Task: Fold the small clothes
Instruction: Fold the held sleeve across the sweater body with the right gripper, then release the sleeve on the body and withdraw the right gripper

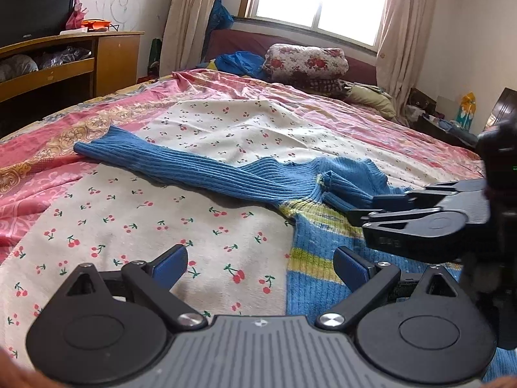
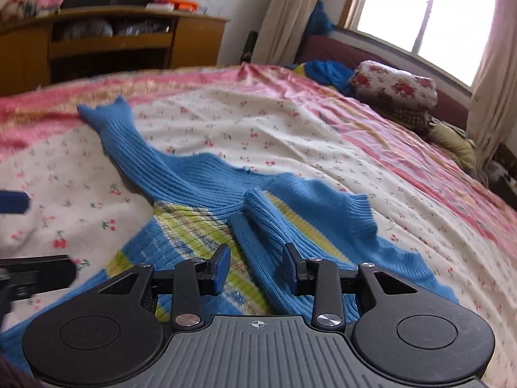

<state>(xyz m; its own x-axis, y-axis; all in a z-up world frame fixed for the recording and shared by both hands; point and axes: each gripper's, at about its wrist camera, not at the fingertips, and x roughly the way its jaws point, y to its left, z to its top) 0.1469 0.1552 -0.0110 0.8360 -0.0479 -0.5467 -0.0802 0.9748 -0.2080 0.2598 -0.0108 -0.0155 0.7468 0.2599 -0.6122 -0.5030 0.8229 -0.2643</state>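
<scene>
A blue ribbed sweater [image 2: 200,190] with yellow-green stripes lies on the cherry-print bed sheet [image 1: 206,129], one sleeve [image 1: 135,158] stretched away from its body, the other sleeve [image 2: 268,226] folded across its chest. The right hand-held gripper [image 2: 257,273] hovers released over that folded sleeve; the left hand-held gripper [image 1: 260,266], also released, straddles the sweater's side edge. A shallow pinch could catch the sheet beneath or drag the loose knit askew.

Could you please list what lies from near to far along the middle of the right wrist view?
Right hand-held gripper → folded sleeve of the blue sweater → cherry-print sheet → pink bedspread border → curtain.
</scene>
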